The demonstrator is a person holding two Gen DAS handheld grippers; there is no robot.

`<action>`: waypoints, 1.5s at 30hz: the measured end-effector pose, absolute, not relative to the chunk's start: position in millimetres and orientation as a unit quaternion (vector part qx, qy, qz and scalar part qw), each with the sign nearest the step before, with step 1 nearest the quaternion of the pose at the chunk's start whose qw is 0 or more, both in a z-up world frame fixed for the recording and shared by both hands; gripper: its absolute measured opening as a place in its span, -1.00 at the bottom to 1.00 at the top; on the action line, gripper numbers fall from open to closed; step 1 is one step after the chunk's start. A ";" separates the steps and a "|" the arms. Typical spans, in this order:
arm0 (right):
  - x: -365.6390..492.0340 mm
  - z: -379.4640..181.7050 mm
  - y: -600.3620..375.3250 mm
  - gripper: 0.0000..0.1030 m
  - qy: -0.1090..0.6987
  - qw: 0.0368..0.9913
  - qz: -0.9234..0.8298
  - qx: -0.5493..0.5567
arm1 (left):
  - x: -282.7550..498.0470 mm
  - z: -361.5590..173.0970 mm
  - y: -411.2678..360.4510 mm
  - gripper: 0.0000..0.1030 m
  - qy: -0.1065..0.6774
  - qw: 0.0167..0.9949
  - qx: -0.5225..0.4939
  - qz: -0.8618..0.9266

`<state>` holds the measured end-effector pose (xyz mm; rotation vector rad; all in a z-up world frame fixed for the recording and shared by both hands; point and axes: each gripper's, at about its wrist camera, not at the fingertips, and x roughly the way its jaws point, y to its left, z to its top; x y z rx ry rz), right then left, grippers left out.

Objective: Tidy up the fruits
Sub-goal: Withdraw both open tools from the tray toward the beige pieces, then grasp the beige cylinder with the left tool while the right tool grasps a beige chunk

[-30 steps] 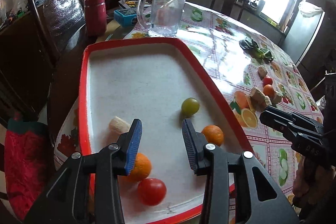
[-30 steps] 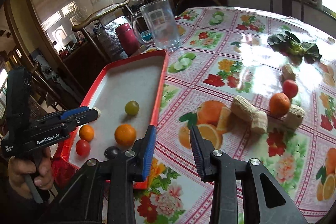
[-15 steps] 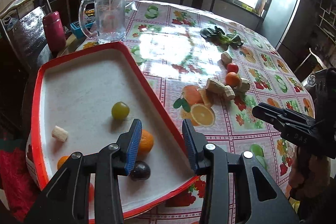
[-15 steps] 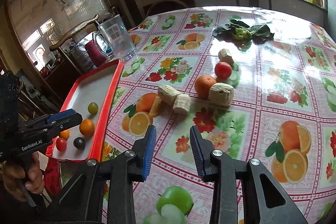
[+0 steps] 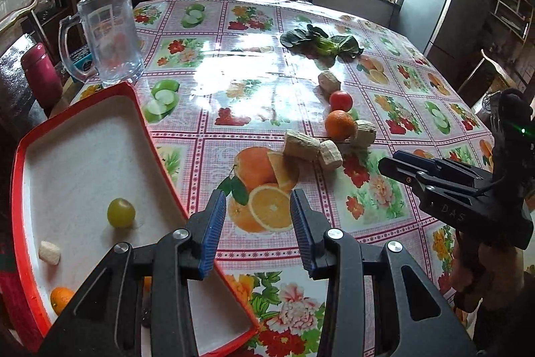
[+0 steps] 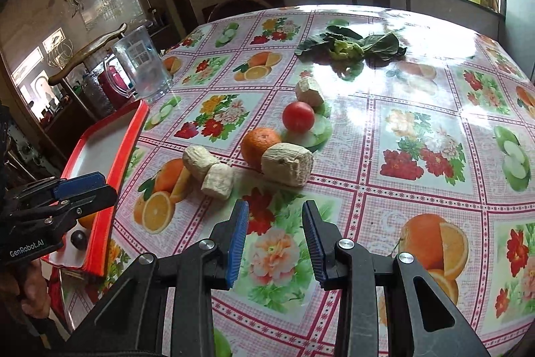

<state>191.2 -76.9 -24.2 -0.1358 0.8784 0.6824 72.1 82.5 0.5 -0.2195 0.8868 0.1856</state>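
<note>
Flowered tablecloth (image 6: 384,156), orange (image 6: 259,144) well beyond the empty, narrowly parted right tool (image 6: 275,238).

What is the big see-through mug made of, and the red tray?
The mug looks like clear glass or hard plastic: you see through it and it glints. The tray seems plastic or enamelled metal, with a glossy red rim and a matte, speckled white floor.

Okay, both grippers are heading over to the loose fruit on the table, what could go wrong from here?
1. The orange touches the pale chunk and sits close beside the tomato; closing on it may knock a round neighbour rolling across the glossy tablecloth.
2. The right gripper and left gripper, both open and empty, face the same cluster and might collide.
3. The red tray reaches the table's near edge; a bump could tip it.
</note>
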 end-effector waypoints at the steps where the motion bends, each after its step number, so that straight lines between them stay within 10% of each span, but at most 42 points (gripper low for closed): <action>1: 195.4 -25.6 -76.4 -0.31 0.419 0.847 0.322 -0.065 | 78.8 -1.0 80.6 -0.27 0.432 0.892 -0.100 0.089; 22: 239.0 -33.4 -65.1 -0.39 0.418 0.838 0.343 -0.063 | 169.5 -38.0 59.6 -0.13 0.486 0.870 -0.073 0.039; 41: 204.0 -10.2 -93.2 -0.41 0.403 0.845 0.349 -0.032 | 133.6 -23.3 65.1 -0.44 0.456 0.884 -0.101 0.033; 45: 192.1 -5.2 -86.4 -0.77 0.400 0.842 0.360 -0.037 | 117.0 -15.8 72.4 -0.44 0.446 0.887 -0.109 0.041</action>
